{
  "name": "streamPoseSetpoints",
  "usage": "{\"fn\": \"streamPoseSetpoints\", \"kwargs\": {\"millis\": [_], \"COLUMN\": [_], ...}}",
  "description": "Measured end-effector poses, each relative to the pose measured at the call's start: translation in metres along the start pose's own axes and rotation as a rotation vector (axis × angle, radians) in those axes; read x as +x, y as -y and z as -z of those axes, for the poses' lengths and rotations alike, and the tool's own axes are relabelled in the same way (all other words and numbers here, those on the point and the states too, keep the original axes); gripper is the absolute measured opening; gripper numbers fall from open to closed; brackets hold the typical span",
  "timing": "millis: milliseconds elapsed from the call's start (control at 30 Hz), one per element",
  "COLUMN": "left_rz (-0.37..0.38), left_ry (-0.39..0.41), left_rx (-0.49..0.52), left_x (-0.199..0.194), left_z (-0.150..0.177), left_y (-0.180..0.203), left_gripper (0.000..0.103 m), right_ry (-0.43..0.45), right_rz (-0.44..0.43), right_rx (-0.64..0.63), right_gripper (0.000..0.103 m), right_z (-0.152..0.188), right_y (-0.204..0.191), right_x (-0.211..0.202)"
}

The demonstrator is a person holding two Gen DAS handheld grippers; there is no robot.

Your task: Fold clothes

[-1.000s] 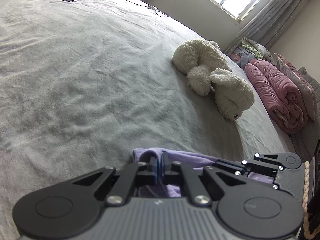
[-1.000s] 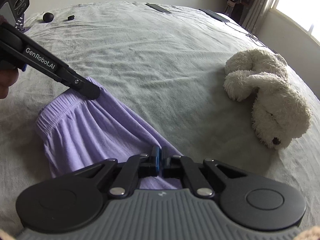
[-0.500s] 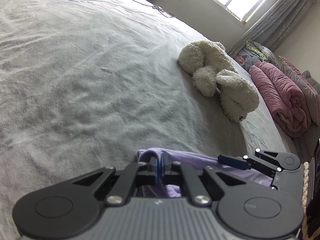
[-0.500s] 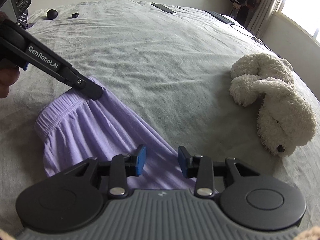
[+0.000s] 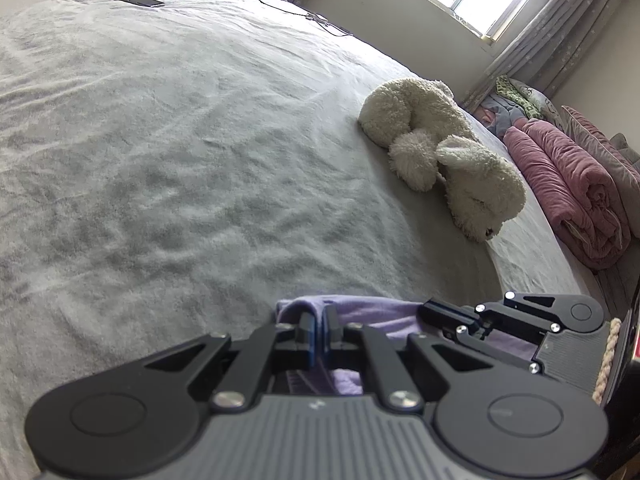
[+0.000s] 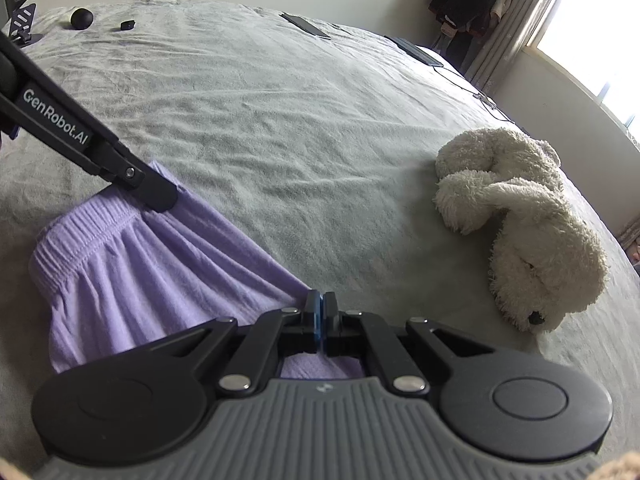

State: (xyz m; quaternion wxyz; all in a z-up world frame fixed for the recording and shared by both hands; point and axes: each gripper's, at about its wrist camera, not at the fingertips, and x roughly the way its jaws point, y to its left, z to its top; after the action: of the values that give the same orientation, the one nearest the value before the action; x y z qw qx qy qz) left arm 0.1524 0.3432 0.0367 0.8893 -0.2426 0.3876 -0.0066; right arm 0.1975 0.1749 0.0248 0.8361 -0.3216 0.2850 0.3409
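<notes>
Lilac shorts (image 6: 152, 272) with a gathered waistband (image 6: 80, 232) lie flat on the grey bed (image 6: 320, 140). My left gripper (image 5: 318, 320) is shut on a fold of the shorts (image 5: 380, 312) at the waistband's far corner. In the right wrist view the left gripper (image 6: 160, 196) comes in from the upper left. My right gripper (image 6: 320, 308) is shut on the shorts at the far edge near the leg end. In the left wrist view the right gripper (image 5: 430, 312) rests its tips on the lilac cloth.
A white plush dog (image 6: 520, 208) lies on the bed to the right of the shorts. A rolled pink blanket (image 5: 572, 196) sits beyond the bed's right edge. A phone (image 6: 306, 26), a tablet (image 6: 418, 53) and a black ball (image 6: 81, 18) lie at the far side.
My right gripper let go, opened over the shorts' edge half a second ago, and has shut on the cloth again slightly lower. The left gripper has kept its grip and place.
</notes>
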Motion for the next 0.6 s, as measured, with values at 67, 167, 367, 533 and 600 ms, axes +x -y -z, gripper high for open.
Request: {"fn": "streamPoseSetpoints", "kwargs": {"millis": [67, 167, 367, 533, 600], "left_rz": [0.019, 0.065, 0.105, 0.136, 0.148], "left_ry": [-0.009, -0.011, -0.003, -0.006, -0.016], "left_rx": [-0.014, -0.059, -0.090, -0.092, -0.092], "left_x": [-0.002, -0.009, -0.026, -0.034, -0.035], "left_z": [-0.001, -0.004, -0.001, 0.004, 0.007], "left_y": [-0.002, -0.008, -0.014, -0.014, -0.013], "left_gripper": [0.008, 0.027, 0.029, 0.028, 0.025], "right_ry": [0.004, 0.008, 0.053, 0.148, 0.152], "right_rz": [0.010, 0.023, 0.046, 0.001, -0.042], "right_rx": [0.027, 0.067, 0.127, 0.241, 0.228], "right_gripper": [0.004, 0.006, 0.010, 0.012, 0.012], "right_z": [0.002, 0.003, 0.000, 0.009, 0.015], "right_y": [-0.002, -0.002, -0.004, -0.005, -0.015], "right_x": [0.003, 0.005, -0.014, -0.061, -0.075]}}
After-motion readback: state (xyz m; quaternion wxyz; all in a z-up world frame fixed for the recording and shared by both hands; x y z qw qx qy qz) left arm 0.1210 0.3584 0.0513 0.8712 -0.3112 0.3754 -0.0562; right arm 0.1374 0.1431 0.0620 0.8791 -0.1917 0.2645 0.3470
